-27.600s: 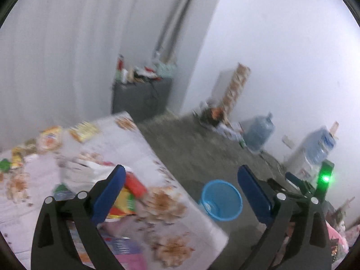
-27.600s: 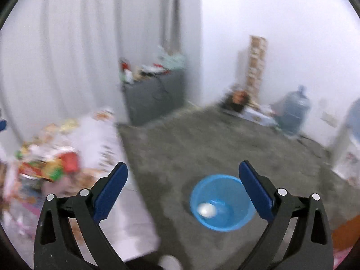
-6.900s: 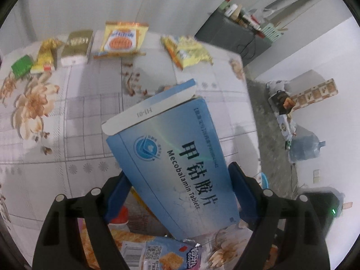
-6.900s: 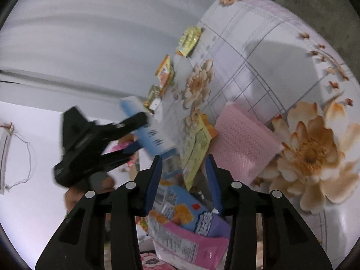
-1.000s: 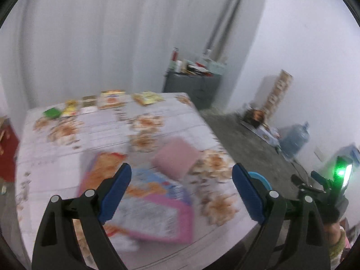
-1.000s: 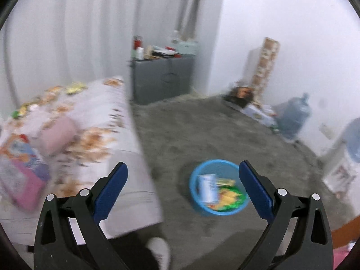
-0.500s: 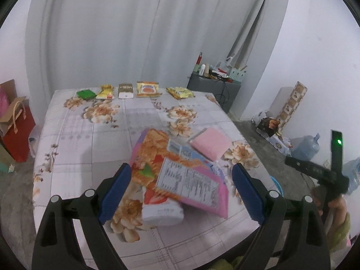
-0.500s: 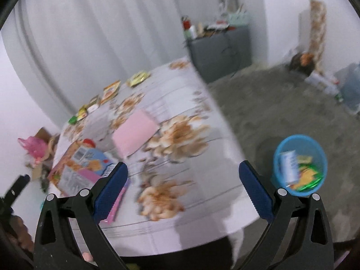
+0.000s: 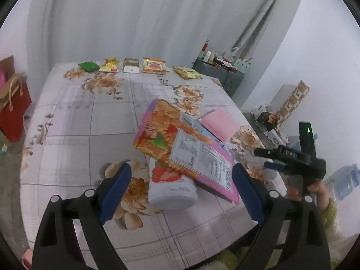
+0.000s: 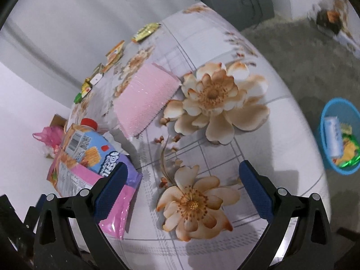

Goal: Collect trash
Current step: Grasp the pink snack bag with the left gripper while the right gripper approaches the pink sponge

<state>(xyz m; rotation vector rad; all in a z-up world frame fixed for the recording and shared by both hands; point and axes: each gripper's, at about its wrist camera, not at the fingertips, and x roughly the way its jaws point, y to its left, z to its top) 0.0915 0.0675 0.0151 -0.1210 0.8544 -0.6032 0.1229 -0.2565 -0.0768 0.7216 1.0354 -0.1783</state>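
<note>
Left gripper [image 9: 181, 193]: jaws spread wide, empty, poised above the near table edge.
Right gripper [image 10: 180, 190]: jaws apart, empty, over the tablecloth's flower print.
Nearest trash: pink snack bag [image 9: 191, 150] lying across a white strawberry pouch [image 9: 172, 185]; a pink pad [image 9: 219, 123] just beyond, touching the bag.
Far trash: small packets [image 9: 154, 65] in a row along the far edge.
Blue bin [image 10: 340, 135]: on the floor, well apart from the table, already holding wrappers.
Risk: gripping the overlapping bag could drag the pouch off the edge; slick film might slip during the carry to the bin.
</note>
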